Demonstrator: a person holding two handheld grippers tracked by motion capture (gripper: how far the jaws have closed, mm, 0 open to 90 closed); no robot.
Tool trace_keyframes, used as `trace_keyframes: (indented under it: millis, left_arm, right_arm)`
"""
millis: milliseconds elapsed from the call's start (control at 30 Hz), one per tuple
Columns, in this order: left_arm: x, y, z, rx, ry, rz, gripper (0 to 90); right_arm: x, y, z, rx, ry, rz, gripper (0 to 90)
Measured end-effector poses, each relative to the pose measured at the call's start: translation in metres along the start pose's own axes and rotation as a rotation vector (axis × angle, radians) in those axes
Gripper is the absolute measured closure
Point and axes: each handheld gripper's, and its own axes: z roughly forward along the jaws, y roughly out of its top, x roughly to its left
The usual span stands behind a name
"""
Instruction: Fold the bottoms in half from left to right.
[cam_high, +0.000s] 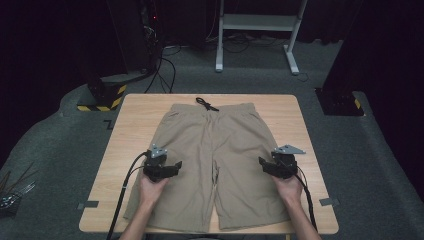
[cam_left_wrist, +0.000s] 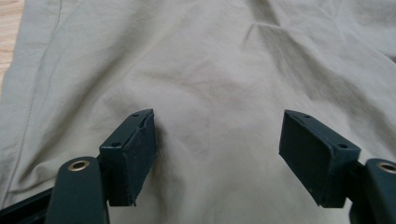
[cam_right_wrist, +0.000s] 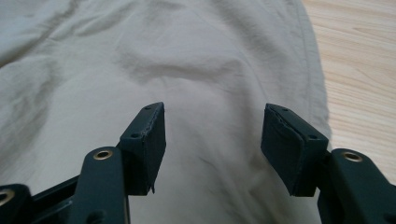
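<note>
Dark grey carpet surrounds one light wooden table (cam_high: 135, 115), on which one pair of khaki shorts (cam_high: 212, 150) lies flat, waistband at the far edge and both leg hems toward the person. One black drawstring (cam_high: 206, 104) extends from the waistband onto the wood. Two grippers are present, one per hand. The left gripper (cam_high: 176, 165) sits over the left leg of the shorts, near its outer seam, about midway between waistband and hem. In the left gripper view, its jaws stand wide apart with bare fabric (cam_left_wrist: 215, 93) between them, holding nothing. The right gripper (cam_high: 263, 163) sits over the right leg of the shorts, at matching height. In the right gripper view, its jaws likewise stand wide apart above the cloth (cam_right_wrist: 187, 70), with the outer edge of the shorts and bare wood just beside them.
</note>
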Motion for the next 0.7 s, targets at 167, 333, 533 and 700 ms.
trace_keyframes:
  millis: [167,333,533,700]
  left_arm:
    - [-0.002,0.003,0.008,0.011,0.009,-0.004,27.6]
    - [-0.004,0.003,0.014,0.021,0.028,0.002,27.6]
    - [-0.007,0.0,0.02,0.046,0.043,0.032,27.8]
    - [-0.01,-0.001,0.02,0.05,0.066,0.066,28.3]
  right_arm:
    - [0.006,0.004,0.012,0.017,0.001,-0.014,40.2]
    - [0.009,0.002,0.021,0.042,-0.001,-0.008,40.0]
    - [0.01,0.0,0.03,0.075,-0.009,-0.018,39.9]
    - [0.016,-0.003,0.034,0.114,-0.031,-0.044,39.1]
